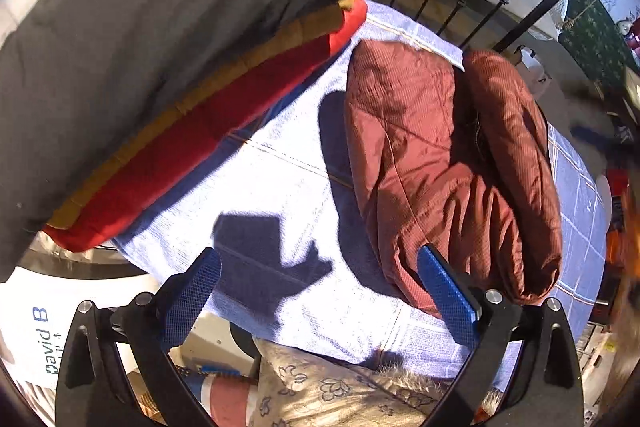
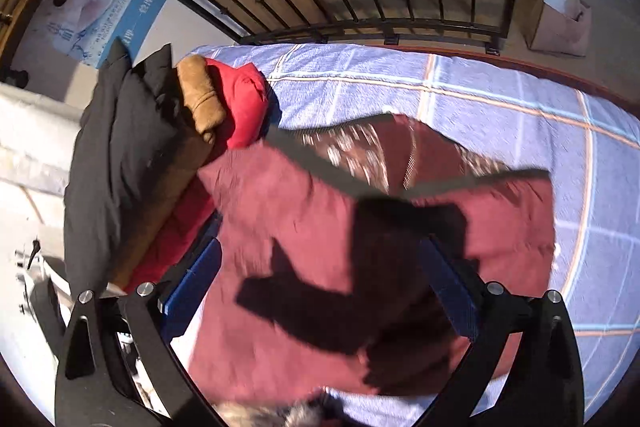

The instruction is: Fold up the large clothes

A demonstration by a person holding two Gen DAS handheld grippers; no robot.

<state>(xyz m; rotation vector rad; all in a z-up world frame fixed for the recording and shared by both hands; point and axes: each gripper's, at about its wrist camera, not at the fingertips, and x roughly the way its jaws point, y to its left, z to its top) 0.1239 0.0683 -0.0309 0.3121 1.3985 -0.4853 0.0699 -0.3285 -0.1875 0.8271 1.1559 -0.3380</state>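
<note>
The maroon jacket (image 1: 452,163) lies on the blue checked bedspread (image 1: 280,187), at two o'clock from the left gripper (image 1: 320,297). Both left and right gripper (image 2: 320,287) gape, released, holding nothing.

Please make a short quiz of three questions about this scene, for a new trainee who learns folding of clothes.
1. True or false: the left gripper is shut on the maroon jacket.
2. Which garment lies at the top of the stack beside the jacket? A) red B) tan C) black
3. Fill in: the jacket lies on a blue checked ____.

Key:
1. False. Both fingers stand apart with nothing between them; the right gripper is open too.
2. C, the black coat; tan and red pieces lie under it.
3. Bedsheet.
</note>
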